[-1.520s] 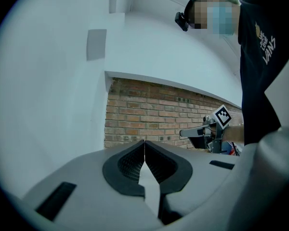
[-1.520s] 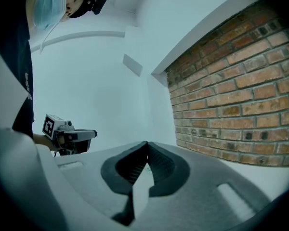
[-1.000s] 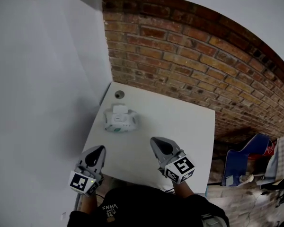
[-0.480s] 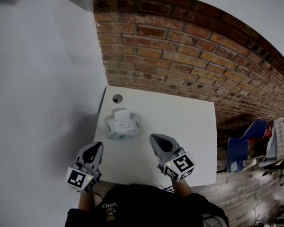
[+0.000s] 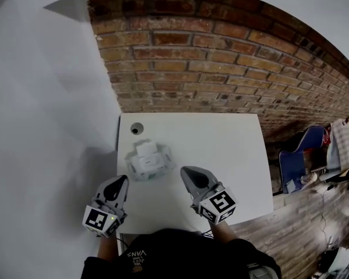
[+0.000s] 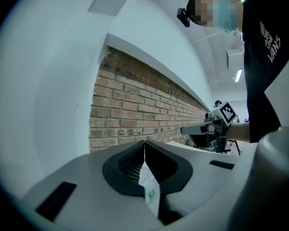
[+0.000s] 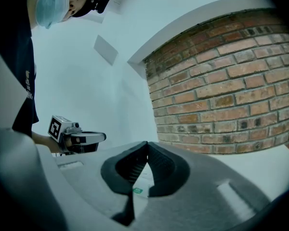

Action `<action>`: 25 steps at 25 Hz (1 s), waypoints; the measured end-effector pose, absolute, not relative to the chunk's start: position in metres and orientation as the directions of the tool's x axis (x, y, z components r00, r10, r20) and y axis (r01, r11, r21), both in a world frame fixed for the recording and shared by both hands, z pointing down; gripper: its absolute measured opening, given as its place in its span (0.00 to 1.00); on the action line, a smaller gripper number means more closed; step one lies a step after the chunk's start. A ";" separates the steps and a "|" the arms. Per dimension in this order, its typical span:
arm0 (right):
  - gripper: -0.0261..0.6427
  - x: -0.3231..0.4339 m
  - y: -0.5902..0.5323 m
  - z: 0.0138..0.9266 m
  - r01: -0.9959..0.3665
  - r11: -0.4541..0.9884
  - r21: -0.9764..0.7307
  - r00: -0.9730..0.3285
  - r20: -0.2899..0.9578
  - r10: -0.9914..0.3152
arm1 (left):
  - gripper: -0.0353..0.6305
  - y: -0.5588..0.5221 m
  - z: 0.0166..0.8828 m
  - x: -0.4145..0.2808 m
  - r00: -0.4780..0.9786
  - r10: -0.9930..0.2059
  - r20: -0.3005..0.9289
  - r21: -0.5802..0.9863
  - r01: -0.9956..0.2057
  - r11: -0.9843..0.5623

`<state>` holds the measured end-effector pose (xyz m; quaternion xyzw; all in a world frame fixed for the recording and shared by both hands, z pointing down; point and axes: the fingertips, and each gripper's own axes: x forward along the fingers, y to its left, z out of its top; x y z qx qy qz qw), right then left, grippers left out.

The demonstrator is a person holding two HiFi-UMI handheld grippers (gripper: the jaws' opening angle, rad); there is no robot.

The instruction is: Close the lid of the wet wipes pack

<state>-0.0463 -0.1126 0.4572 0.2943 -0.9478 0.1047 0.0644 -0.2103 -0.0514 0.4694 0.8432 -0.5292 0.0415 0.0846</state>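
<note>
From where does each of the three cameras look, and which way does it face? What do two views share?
Head view: on the person's head, looking steeply down at the table and wet wipes pack; left tool, right tool, dark shirt show.
Left gripper view: on the left tool, looking along its shut jaws toward the brick wall; right tool and dark shirt show at right.
Right gripper view: on the right tool, facing that wall; left tool shows at left.
Shared: both gripper views show the brick wall.
</note>
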 end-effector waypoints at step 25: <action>0.03 -0.081 -0.131 0.517 -0.604 0.777 -0.177 -0.789 0.275 -0.550 | 0.05 -0.110 0.534 -0.209 0.525 -0.823 0.216 0.143 -0.851 -0.505</action>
